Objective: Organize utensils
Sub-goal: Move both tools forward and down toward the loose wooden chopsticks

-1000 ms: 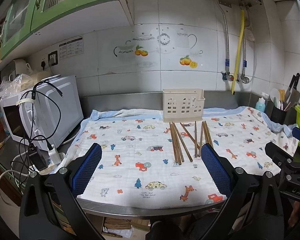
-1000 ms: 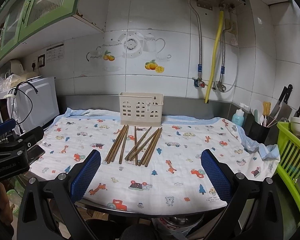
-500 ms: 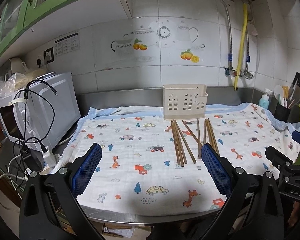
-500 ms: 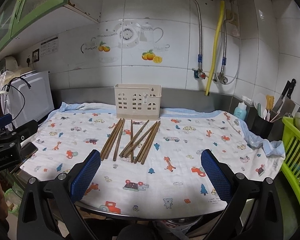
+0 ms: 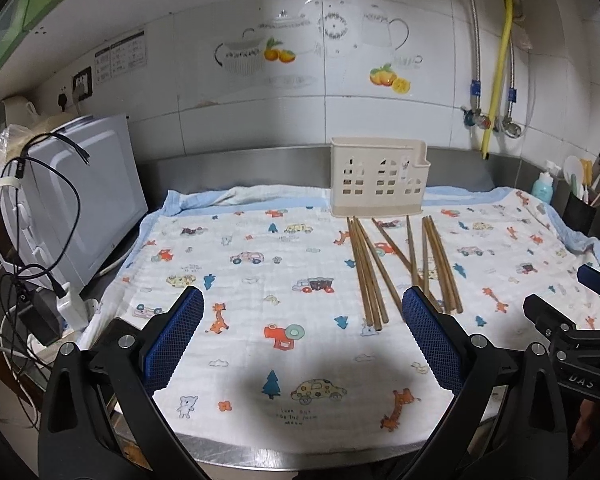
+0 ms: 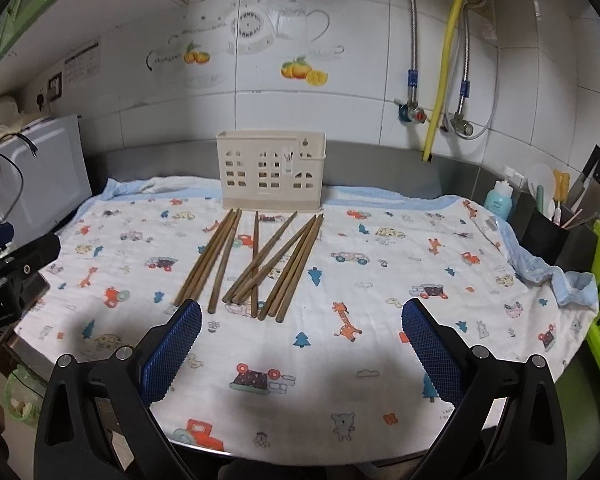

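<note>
Both the left gripper (image 5: 302, 330) and right gripper (image 6: 300, 330) are wide open and empty. Chopsticks (image 6: 256, 264) lie loose, probably nine, before the holder (image 6: 271, 174), awaiting pickup.

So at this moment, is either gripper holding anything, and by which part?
Nothing is held. The left gripper and right gripper are both open and empty above the cloth; the chopsticks lie untouched before the holder.
</note>
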Demonstrator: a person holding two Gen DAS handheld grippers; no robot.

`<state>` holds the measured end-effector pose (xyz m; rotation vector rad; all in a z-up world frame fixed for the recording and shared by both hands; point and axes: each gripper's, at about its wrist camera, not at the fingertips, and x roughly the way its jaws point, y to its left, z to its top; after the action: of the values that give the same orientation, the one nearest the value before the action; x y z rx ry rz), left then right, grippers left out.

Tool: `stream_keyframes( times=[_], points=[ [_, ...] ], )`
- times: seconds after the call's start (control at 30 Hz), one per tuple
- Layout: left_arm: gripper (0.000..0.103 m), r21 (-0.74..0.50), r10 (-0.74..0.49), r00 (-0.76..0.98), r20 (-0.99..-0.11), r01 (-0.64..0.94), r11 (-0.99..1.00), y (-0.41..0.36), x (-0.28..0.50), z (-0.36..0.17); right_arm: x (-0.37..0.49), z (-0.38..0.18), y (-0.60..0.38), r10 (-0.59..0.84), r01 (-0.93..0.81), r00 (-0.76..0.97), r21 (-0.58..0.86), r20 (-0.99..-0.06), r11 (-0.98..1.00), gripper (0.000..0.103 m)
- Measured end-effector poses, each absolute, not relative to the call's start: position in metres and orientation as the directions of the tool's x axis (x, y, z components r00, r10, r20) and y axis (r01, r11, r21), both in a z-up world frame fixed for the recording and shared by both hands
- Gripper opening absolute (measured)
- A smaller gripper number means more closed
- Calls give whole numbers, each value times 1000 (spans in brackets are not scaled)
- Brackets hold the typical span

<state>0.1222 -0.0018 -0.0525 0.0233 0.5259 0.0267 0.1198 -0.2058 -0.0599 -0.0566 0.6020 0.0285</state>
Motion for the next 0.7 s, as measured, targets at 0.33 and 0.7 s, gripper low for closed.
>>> stream_keyframes(
  times=[0.33, 0.7],
  points=[
    [98, 27, 29, 830, -558, -16, 999, 0, 159, -79, 160, -92, -206, 8, -39, 776, -36, -631, 999, 97],
    [96, 31, 22, 794, -607, -4, 999, -2, 191, -108, 193, -118, -209, -6, -30, 732, -40, -682, 999, 96]
  ],
)
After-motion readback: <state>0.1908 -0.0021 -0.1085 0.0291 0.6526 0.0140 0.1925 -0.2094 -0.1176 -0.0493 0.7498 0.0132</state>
